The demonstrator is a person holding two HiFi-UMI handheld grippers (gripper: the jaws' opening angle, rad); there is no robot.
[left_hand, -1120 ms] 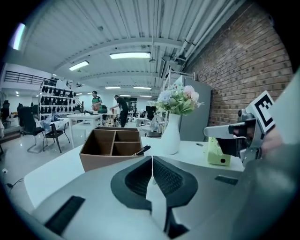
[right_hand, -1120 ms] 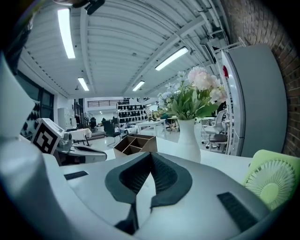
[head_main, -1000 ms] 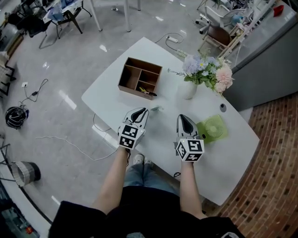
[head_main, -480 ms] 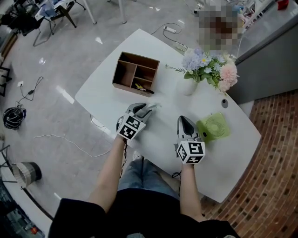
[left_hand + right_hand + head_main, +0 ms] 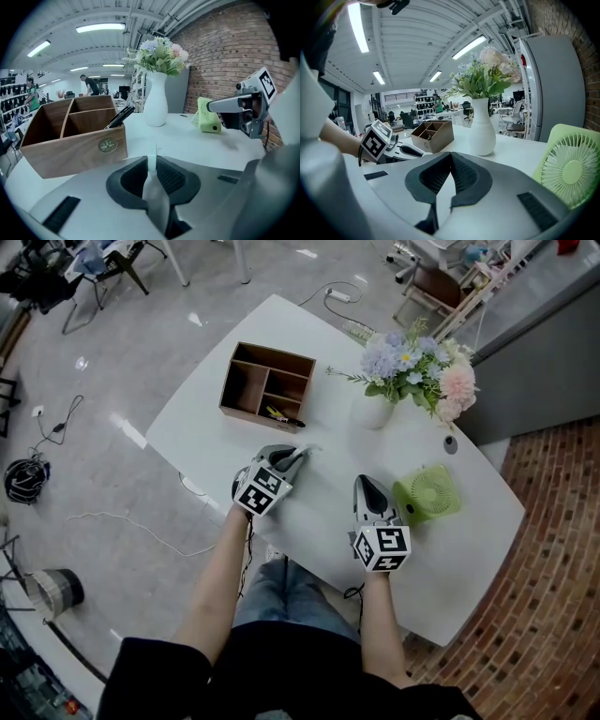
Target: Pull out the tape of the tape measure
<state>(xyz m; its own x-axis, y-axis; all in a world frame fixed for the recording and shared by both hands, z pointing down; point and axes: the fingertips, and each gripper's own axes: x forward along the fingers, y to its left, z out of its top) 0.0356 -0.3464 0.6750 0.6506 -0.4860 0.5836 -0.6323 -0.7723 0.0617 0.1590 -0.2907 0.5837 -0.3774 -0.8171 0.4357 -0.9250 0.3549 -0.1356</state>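
I read this as the securing step: one claw takes the tape measure so the other can draw the tape out.

My left claw (image 5: 296, 456) sits low over the bench (image 5: 328, 514), just in front of the wooden organiser (image 5: 267, 381). Its jaws have just been closing, and in the left gripper view they pinch a thin pale strip standing edge-on between the pads. I take that strip to be the tape measure (image 5: 151, 164). From the head view it shows only as a small whitish thing at the claw's tip, lying on or just above the bench. I cannot tell whether I have the case or the end tab.

My right claw (image 5: 451, 155) hangs beside the green fan (image 5: 427, 495), well apart from the left one. Its jaws are pressed together at the tips with nothing between them. The vase of flowers (image 5: 375, 413) stands beyond both claws.

No tape is drawn out yet, so the task is barely begun. The next move, as I judge it, calls for spreading the right claw and bringing it across to the left one. It then nips the free end of the tape and pulls steadily away while the left keeps firm. The thing looks small and slim, so it may slip or twist in a narrow pinch. I would check the grip before pulling.
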